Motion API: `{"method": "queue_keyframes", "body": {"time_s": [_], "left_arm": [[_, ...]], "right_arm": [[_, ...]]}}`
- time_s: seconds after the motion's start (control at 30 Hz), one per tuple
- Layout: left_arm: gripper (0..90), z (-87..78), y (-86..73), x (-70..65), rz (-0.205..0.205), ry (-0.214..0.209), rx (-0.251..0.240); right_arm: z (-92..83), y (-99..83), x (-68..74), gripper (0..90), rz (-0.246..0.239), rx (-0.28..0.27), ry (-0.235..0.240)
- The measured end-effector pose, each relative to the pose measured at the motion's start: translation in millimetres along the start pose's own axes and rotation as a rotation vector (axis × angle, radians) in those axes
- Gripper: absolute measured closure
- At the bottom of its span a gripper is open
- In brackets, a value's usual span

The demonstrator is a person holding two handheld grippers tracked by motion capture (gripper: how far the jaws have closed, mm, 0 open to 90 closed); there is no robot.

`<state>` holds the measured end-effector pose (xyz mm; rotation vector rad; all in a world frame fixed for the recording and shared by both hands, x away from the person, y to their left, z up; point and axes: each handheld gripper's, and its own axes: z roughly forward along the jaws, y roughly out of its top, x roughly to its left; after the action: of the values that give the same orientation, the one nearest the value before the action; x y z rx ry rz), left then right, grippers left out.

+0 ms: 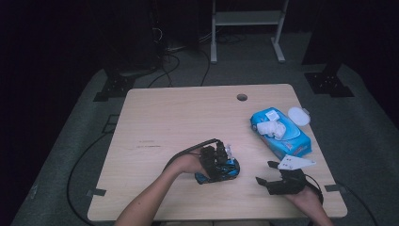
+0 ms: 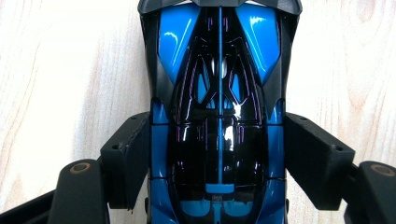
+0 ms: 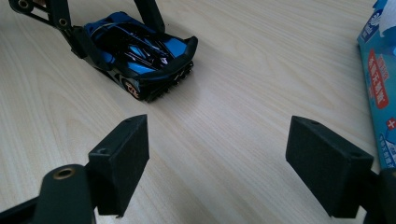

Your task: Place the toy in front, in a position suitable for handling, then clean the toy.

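Note:
A glossy blue and black toy car stands on the wooden table near its front edge. My left gripper comes down over it from above. In the left gripper view the two black pads press against both flanks of the car at its middle, so the left gripper is shut on it. My right gripper lies low to the right of the car, jaws wide apart. In the right gripper view only bare table shows inside the right gripper, and the car sits farther off with the left gripper's fingers around it.
A blue pack of wet wipes with a white tissue pulled out lies at the right of the table, and its edge is close to my right jaw. A round white lid rests behind it. A cable hole is near the far edge.

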<state>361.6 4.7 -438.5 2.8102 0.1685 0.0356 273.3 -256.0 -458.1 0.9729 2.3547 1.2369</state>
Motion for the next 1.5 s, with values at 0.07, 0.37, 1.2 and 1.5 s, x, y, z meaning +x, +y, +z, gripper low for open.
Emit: {"method": "queue_keyframes", "body": {"time_s": [0.07, 0.37, 1.2, 1.5], "left_arm": [[27.7, 0.0, -0.5, 0.1, 0.0, -0.001, -0.003], [23.3, -10.7, -4.8, 0.6, -0.022, 0.016, -0.096], [8.7, -62.0, -96.8, -19.2, -0.193, 0.215, -0.48], [8.7, -57.3, -115.1, -21.2, -0.25, 0.251, -0.558]], "right_arm": [[0.5, 0.0, 0.3, 20.6, -0.001, 0.002, 0.0], [1.6, 0.1, -1.4, 20.6, 0.005, 0.0, -0.005], [-9.7, 31.4, -19.2, 20.0, -0.017, -0.057, -0.118], [-10.3, 61.9, -43.3, 20.0, -0.043, -0.06, -0.201]]}}
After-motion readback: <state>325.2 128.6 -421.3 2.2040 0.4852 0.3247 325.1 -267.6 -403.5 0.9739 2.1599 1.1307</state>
